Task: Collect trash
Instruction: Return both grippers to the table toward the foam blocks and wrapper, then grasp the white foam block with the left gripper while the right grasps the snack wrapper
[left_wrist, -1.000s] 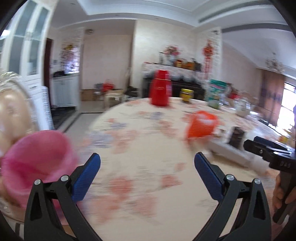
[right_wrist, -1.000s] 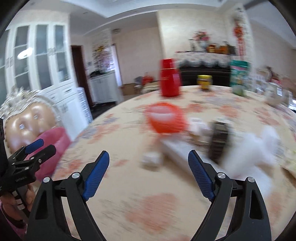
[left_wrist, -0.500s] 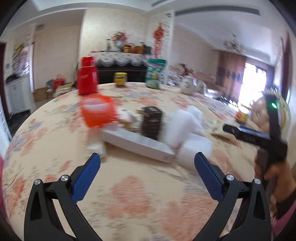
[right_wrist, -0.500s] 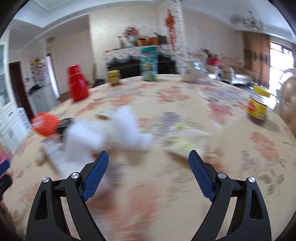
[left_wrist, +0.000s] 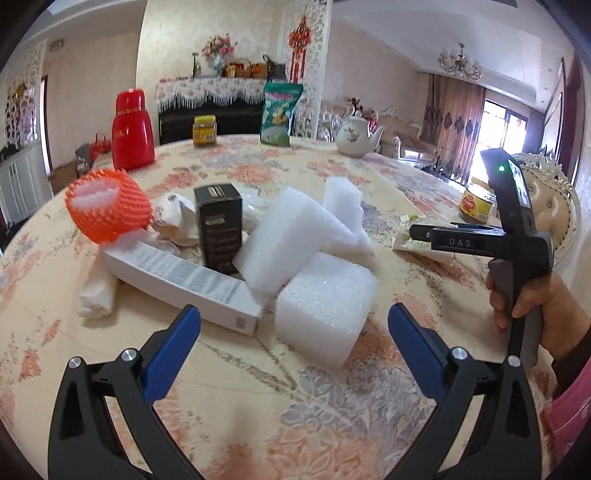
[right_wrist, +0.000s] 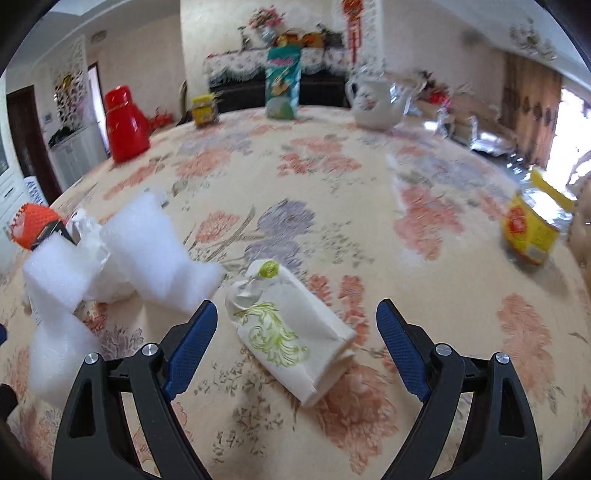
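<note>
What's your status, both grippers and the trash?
Left gripper open, empty, facing foam block. Right gripper open, astride napkin pack, not gripping. Trash pile untouched on table. Nothing blocking.

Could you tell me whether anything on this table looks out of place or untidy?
Yes. A jumble of packaging sits on the floral tablecloth: white foam blocks leaning on each other, a long white box, a small black box and an orange foam fruit net. A crumpled white wrapper lies apart, beside the pile.
</note>
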